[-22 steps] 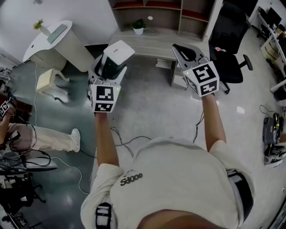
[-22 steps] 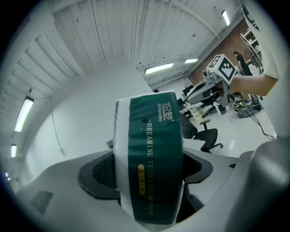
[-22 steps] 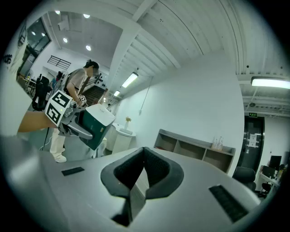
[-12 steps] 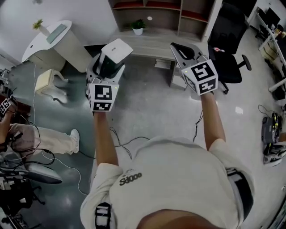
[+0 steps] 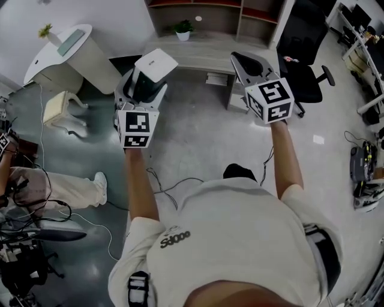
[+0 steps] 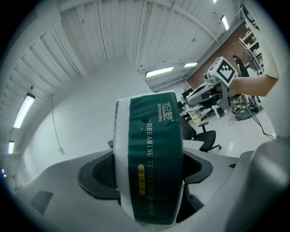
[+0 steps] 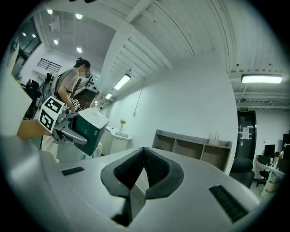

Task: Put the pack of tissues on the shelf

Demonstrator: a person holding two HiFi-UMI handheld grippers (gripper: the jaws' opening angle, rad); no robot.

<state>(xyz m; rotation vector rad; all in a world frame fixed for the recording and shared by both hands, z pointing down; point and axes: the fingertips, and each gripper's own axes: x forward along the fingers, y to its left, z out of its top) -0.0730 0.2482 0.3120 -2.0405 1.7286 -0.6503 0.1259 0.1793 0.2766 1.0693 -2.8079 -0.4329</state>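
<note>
We hold both arms straight out. Our left gripper grips the pack of tissues in wide jaws, up in the air. Our right gripper is closed, empty. The shelf is cut off on top.

Head view: steeply down on arms. Left gripper view: along jaws, right gripper beyond. Right gripper view: level toward shelf, also in head view.

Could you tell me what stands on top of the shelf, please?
Small pale items stand near the shelf's right end, too small to identify; the compartments' depths are shadowed.
</note>
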